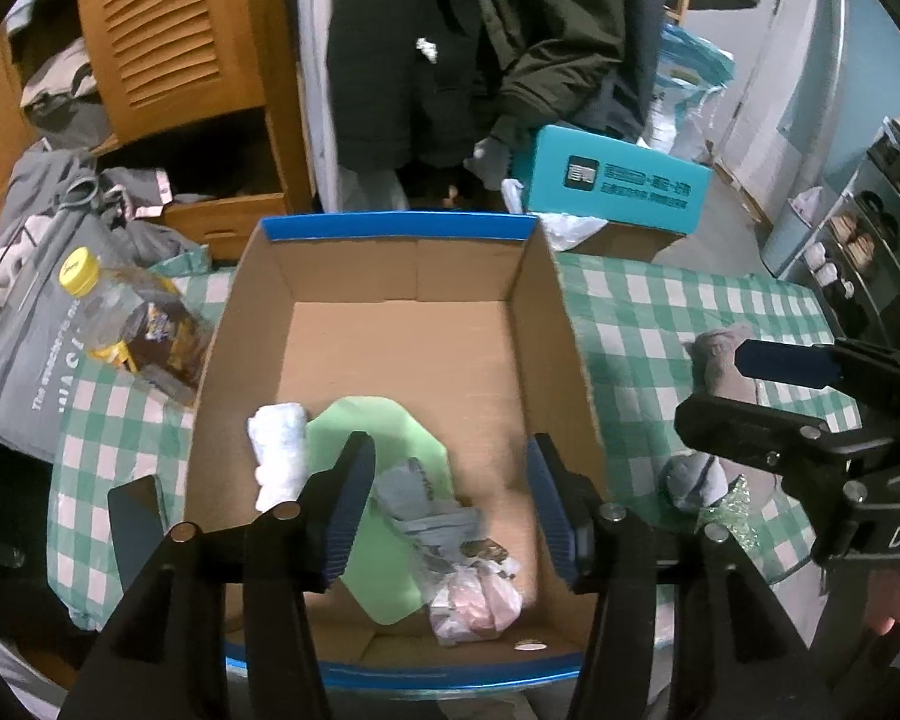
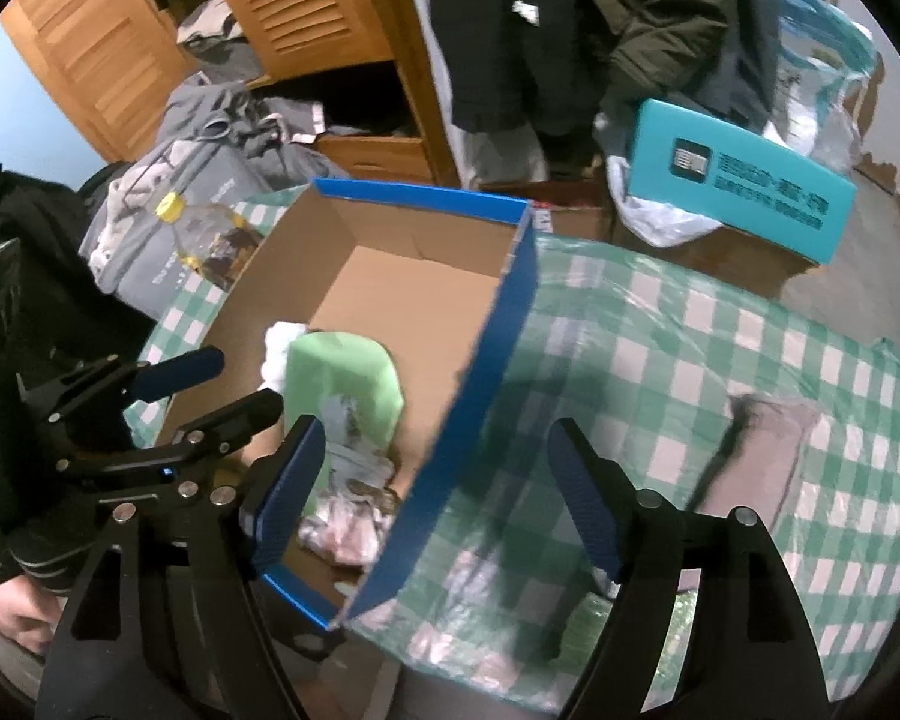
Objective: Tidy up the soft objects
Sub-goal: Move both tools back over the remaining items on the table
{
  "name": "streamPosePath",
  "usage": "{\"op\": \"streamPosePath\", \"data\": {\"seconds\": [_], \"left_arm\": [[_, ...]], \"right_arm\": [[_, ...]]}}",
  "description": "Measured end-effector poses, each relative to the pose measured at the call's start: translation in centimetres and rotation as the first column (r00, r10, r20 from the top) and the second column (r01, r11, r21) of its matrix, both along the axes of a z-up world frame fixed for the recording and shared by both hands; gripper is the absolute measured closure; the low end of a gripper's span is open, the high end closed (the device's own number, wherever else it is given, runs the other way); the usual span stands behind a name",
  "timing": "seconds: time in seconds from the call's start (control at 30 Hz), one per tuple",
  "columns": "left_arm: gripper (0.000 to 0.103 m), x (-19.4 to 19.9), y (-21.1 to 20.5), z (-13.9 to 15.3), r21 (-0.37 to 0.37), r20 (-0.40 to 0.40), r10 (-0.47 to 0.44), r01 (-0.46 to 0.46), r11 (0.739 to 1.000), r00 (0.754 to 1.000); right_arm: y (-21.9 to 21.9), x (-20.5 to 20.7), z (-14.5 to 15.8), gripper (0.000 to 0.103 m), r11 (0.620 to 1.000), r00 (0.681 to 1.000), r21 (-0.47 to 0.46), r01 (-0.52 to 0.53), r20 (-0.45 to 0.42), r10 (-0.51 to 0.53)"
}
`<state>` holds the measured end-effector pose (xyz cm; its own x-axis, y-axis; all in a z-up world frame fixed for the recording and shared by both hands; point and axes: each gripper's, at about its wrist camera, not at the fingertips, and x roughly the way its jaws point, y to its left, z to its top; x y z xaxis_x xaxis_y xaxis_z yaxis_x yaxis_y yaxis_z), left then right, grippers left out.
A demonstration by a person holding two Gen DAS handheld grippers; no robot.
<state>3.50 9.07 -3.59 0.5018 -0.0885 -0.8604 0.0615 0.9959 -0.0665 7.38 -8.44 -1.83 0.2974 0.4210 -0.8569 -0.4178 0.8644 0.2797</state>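
A cardboard box with a blue rim (image 1: 390, 228) (image 2: 510, 312) sits on the green checked tablecloth. Inside lie a white rolled cloth (image 1: 279, 450) (image 2: 282, 342), a green cloth (image 1: 390, 438) (image 2: 342, 372), a grey cloth (image 1: 432, 516) and a pinkish bundle in plastic (image 1: 474, 600) (image 2: 342, 528). My left gripper (image 1: 450, 510) is open and empty above the box's near end. My right gripper (image 2: 438, 492) is open and empty over the box's right wall. A grey-brown soft item (image 1: 726, 372) (image 2: 768, 450) lies on the cloth right of the box, beside a grey sock (image 1: 696, 480).
A yellow-capped bottle (image 1: 120, 324) (image 2: 210, 234) and a grey bag (image 1: 24, 372) lie left of the box. A teal carton (image 1: 612, 186) (image 2: 744, 180), hanging coats and a wooden wardrobe (image 1: 180, 60) stand behind. Shelves (image 1: 858, 240) stand at the far right.
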Motion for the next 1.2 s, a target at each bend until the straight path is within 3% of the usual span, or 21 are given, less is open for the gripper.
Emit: {"op": "streamPosePath", "data": {"seconds": [0.2, 0.57, 1.2], "left_arm": [[0.047, -0.1, -2.5, 0.1, 0.008, -0.003, -0.047, 0.047, 0.999, 0.999], [0.03, 0.0, -7.3, -0.1, 0.036, -0.011, -0.129, 0.129, 0.991, 0.992], [0.025, -0.8, -14.7, -2.3, 0.079, -0.078, -0.259, 0.265, 0.961, 0.963]], "right_arm": [[-3.2, 0.0, -0.3, 0.025, 0.999, 0.999, -0.022, 0.048, 0.0, -0.048], [-8.7, -0.1, -0.9, 0.025, 0.991, 0.991, -0.018, 0.132, -0.019, -0.132], [-15.5, -0.9, -3.3, 0.025, 0.973, 0.972, -0.036, 0.227, -0.056, -0.229]]}}
